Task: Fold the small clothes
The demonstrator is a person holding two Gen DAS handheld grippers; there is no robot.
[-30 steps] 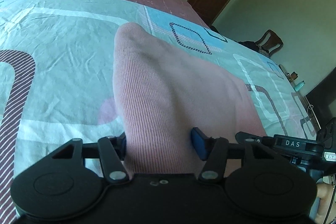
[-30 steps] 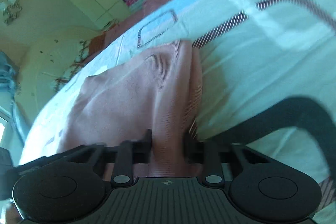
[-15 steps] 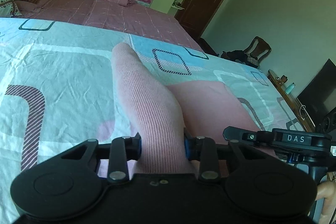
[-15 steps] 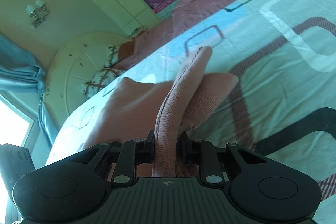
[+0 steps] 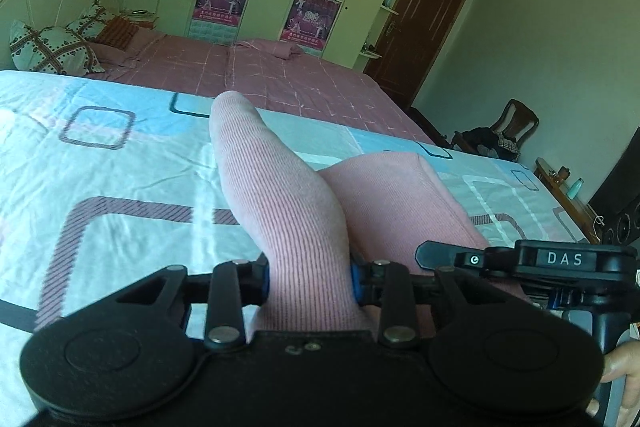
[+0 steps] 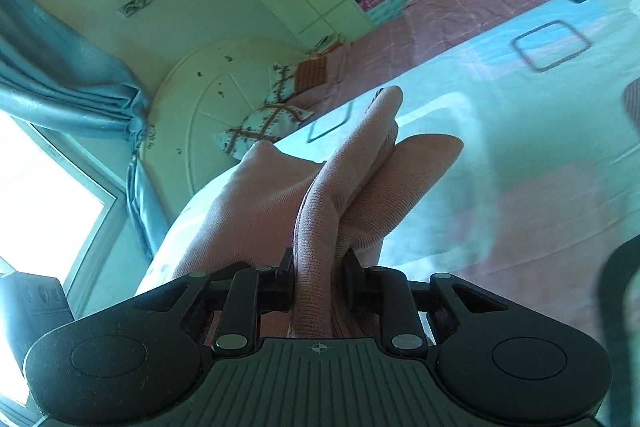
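Pinching a bunched ridge of the pink ribbed garment [image 5: 280,195], the left gripper [image 5: 310,277] has its fingers nearly closed on the cloth. The right gripper [image 6: 318,277] clamps another fold of it the same way, and the rest drapes onto the bed [image 5: 120,179] ahead of both.

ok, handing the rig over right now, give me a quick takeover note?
Left hand-held gripper: shut on a bunched edge of the pink ribbed knit garment.
Right hand-held gripper: shut on another bunched edge of the same garment.
Garment: near end lifted by both, far part draped on the patterned bedsheet.
Done: both edges gripped and raised.
Left: probably carry the held end over the rest, lay it flat, release, finish the fold.
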